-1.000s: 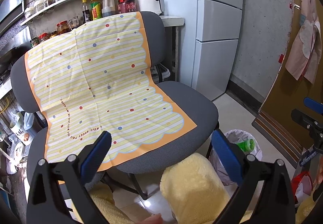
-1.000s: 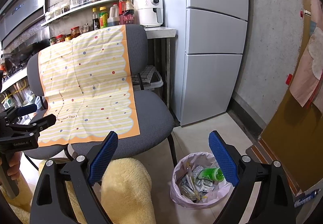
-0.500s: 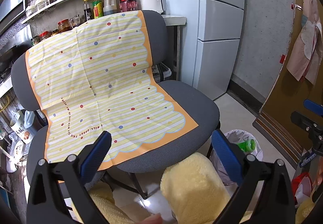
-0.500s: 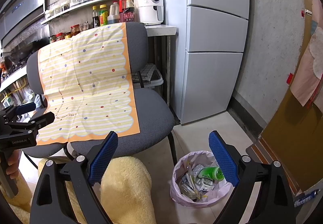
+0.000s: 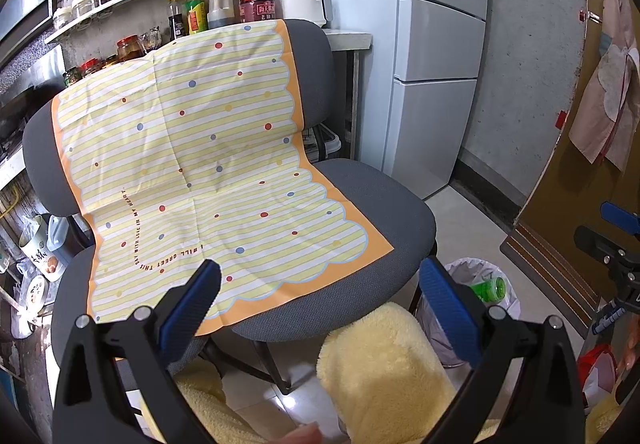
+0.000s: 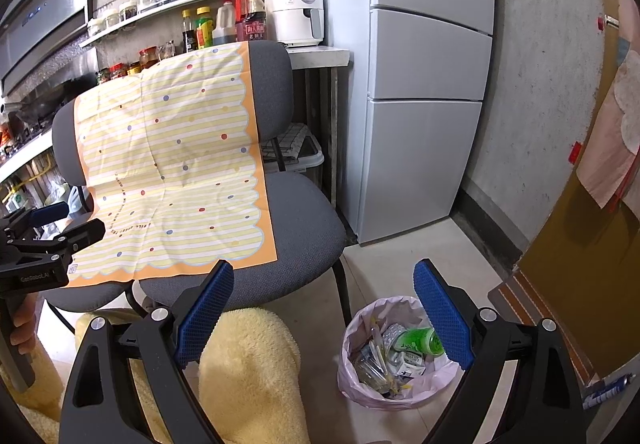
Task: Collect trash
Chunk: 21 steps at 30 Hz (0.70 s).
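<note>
right gripper point(image 6: 324, 308) wide, empty — nearer | trash bin point(image 6: 394, 356) just below-right | left gripper point(image 5: 320, 298) wide, empty

Cloth point(image 5: 208, 172) on chair point(image 5: 384, 204); trash bin point(image 6: 394, 356) right of chair.

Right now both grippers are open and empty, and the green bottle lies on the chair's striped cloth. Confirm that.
One error: the green bottle lies in the lined trash bin on the floor, not on the striped cloth; the right wrist view shows it. Both the left gripper and right gripper are open and empty.
</note>
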Tool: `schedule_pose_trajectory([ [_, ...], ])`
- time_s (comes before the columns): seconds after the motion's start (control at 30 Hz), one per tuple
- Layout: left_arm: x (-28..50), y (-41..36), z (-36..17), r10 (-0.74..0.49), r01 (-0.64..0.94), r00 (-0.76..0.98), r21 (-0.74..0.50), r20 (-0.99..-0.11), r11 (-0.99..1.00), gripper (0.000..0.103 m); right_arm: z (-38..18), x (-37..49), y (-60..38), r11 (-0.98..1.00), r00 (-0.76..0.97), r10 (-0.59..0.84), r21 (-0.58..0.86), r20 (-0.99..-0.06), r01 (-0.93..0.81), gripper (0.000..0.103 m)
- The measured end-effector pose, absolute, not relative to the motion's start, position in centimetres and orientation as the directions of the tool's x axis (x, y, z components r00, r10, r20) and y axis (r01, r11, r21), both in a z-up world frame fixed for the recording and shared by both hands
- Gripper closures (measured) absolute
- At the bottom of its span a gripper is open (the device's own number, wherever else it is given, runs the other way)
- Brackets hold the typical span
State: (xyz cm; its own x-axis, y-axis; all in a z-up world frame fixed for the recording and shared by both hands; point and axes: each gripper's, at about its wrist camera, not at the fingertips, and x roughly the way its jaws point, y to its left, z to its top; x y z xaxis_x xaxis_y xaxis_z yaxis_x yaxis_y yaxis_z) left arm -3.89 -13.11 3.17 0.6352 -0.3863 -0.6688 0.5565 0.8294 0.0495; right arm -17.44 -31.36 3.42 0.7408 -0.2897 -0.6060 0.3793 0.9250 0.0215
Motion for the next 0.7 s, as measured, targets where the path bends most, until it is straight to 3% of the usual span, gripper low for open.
schedule_pose_trajectory([
  [0.7,-4.10,-13.16,3.11,-0.369,0.531,0.657,0.056,-0.658,0.845,0.007,2.83,-17.12,-32.04,0.927,0.735,-0.281,0.023,-0.617,0.373,0.012],
])
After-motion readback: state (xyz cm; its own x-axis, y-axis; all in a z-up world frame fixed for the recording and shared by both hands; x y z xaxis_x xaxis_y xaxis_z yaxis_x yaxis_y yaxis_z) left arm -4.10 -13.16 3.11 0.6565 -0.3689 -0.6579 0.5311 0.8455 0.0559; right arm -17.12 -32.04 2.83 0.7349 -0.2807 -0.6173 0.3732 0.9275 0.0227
